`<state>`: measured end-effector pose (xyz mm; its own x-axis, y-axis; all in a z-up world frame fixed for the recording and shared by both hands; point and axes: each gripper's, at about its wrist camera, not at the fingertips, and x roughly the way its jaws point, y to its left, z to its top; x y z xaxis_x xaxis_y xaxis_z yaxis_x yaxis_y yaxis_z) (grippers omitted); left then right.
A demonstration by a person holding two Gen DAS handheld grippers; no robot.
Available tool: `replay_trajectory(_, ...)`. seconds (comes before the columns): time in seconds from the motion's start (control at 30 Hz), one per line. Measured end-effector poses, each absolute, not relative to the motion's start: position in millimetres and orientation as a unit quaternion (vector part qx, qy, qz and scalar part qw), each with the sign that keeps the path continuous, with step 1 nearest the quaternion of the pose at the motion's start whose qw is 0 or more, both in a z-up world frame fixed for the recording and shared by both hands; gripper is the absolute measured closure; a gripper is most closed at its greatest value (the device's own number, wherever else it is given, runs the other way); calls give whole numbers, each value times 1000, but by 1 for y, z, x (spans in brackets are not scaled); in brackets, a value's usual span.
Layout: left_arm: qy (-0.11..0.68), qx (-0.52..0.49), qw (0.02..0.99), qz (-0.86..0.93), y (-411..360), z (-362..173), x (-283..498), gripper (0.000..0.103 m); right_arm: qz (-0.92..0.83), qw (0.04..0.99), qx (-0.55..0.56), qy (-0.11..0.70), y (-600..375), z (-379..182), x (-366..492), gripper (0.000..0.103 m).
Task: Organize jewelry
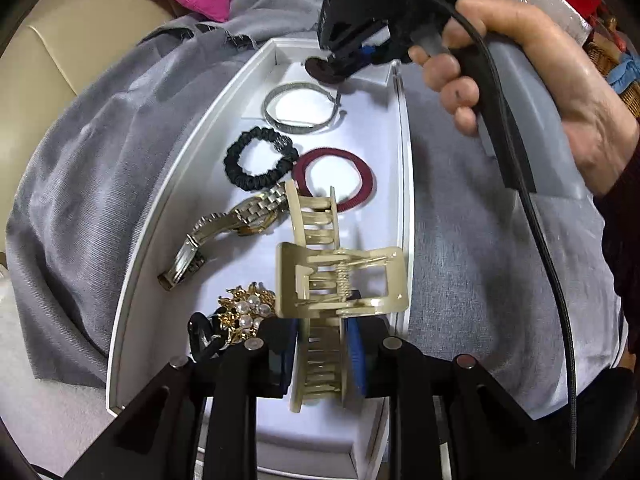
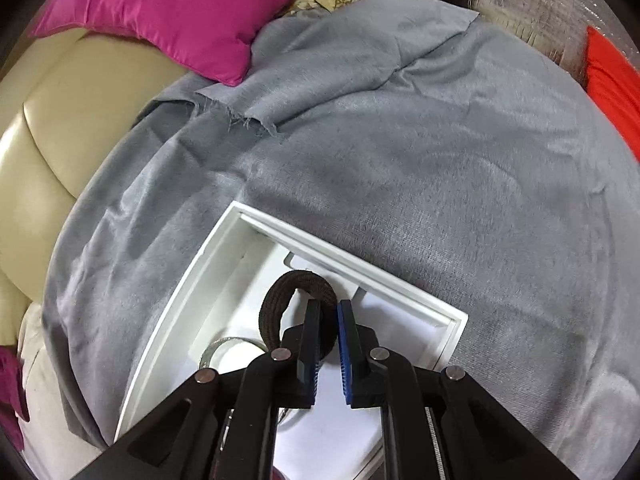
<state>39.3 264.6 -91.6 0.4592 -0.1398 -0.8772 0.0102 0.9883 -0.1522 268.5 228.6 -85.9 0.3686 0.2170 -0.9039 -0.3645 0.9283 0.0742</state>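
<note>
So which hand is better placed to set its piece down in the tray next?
Probably right. The right gripper holds the brown hair tie low over bare floor at the white tray's far end. The left gripper, gripping the cream claw clip, is over crowded pieces.

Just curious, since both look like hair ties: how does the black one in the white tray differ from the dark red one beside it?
The black scrunchie is ruffled and puffy; the dark red hair band is flat and finely ribbed. The scrunchie's ring looks smaller, the red band's wider. The scrunchie lies uncovered, while the cream hair claw overlaps the red band's near edge. Both are closed loops lying flat on the white tray, touching each other.
</note>
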Motion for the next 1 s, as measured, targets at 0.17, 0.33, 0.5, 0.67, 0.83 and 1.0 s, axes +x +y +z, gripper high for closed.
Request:
replay_trajectory(0.17, 523, -80, 848, -38, 271, -93, 41, 71, 181, 812, -67, 550, 226, -85, 268, 85)
replay_trajectory(0.33, 500, -85, 862, -18, 281, -74, 27, 44, 200, 829, -26, 522, 205, -58, 251, 79)
replay_trajectory(0.5, 447, -62, 892, 18, 276, -28, 4, 33, 215, 854, 14, 473, 164, -13, 215, 79)
replay_trajectory(0.67, 395, -47, 916, 45, 261, 24, -26, 29, 223, 867, 23, 444, 121, 29, 164, 78)
replay_trajectory(0.83, 345, -22, 936, 72, 239, 74, -68, 20, 243, 875, 29, 417, 80, 69, 93, 69)
replay_trajectory(1.0, 300, 18, 947, 110, 214, 117, -108, 13, 270, 890, 25, 367, 51, 105, 13, 41)
